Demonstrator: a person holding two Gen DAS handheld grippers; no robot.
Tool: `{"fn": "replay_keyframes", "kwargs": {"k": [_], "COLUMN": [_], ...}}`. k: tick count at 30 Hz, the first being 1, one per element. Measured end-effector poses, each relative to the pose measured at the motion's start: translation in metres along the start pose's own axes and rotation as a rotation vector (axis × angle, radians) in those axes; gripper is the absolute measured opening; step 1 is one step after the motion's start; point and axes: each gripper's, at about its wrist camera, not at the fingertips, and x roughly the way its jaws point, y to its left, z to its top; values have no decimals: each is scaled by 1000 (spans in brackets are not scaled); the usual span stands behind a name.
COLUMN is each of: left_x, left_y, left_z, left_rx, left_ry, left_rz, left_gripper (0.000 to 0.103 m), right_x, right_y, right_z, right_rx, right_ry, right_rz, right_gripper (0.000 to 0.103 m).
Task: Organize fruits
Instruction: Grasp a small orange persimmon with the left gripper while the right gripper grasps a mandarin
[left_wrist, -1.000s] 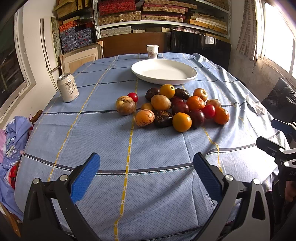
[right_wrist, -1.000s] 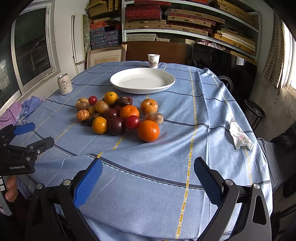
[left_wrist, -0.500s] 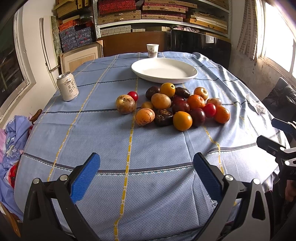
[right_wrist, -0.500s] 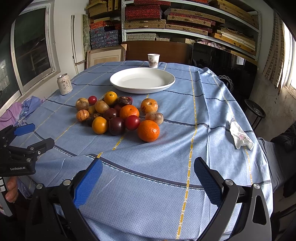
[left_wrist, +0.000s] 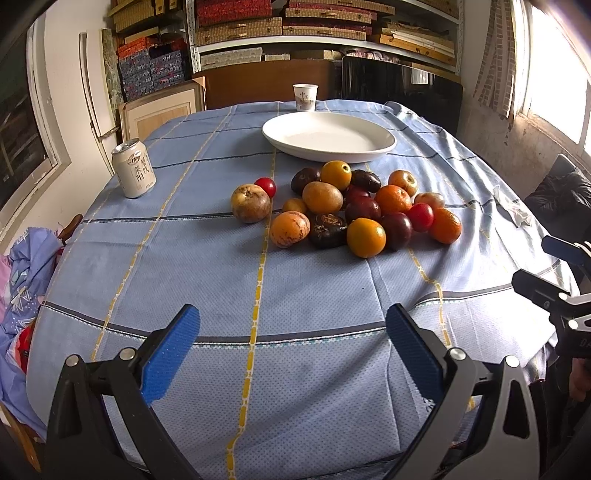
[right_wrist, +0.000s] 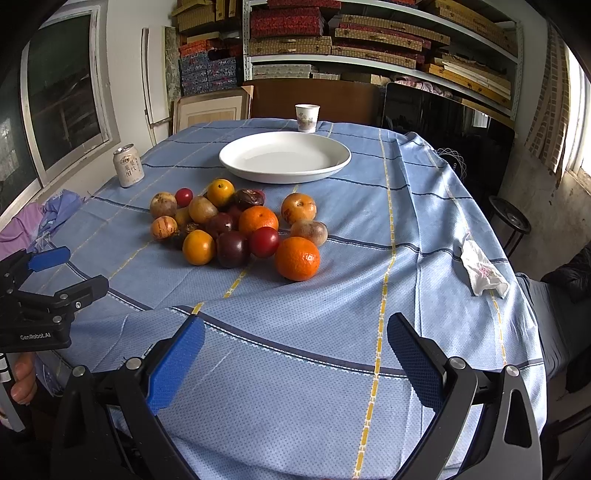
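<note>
Where the heap of mixed round fruits (left_wrist: 347, 210) sits on the middle of the bench, just in front of the wide white ceramic plate (left_wrist: 328, 137), several pieces are half hidden behind their neighbours, so the dark ones in the core cannot be counted or named with confidence. The heap's long axis runs across the left wrist view, from the brown speckled fruit (left_wrist: 250, 203) at its left end to the bright orange mandarin (left_wrist: 445, 226) at its right end; in the right wrist view that same mandarin (right_wrist: 297, 258) lies nearest the camera. The plate holds nothing, and a small white paper cup (left_wrist: 305, 97) stands upright beyond it. A silver drinks can (left_wrist: 133, 172) stands upright, well apart from the heap, toward the left edge of the blue cloth-covered bench (left_wrist: 207, 266). A crumpled white tissue (right_wrist: 481, 271) lies near the right edge. The left claw (left_wrist: 293, 332) hangs over the near cloth with its blue pads spread wide, pinching nothing. The right claw (right_wrist: 295, 349) is likewise spread and empty, well short of the fruit. Each claw is cut off by the frame edge in the other's view, and only part of a hand (right_wrist: 23, 376) shows there.
</note>
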Motion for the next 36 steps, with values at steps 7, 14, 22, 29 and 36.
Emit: {"fn": "replay_keyframes", "kwargs": {"k": [7,14,22,29,36], "left_x": [4,14,44,56,69], "left_y": [2,21,43,44,39], "left_z": [0,15,28,26,23], "left_rx": [-2,-36,-80,-71,-55], "left_ry": [10,-25,-36,-25,12], "left_rz": [-9,1,-30,-75,-78], "left_gripper": [99,99,99,99,99], "right_x": [3,23,72,109,115], "right_y": [-2,-11,-19,-22,-22], "right_z": [0,10,34,40,38], "right_rx": [6,29,21,7,27], "right_ry": [8,29,71,158,171], "right_rz": [3,62,98,103,137], "right_gripper": [100,100,95,76,71]}}
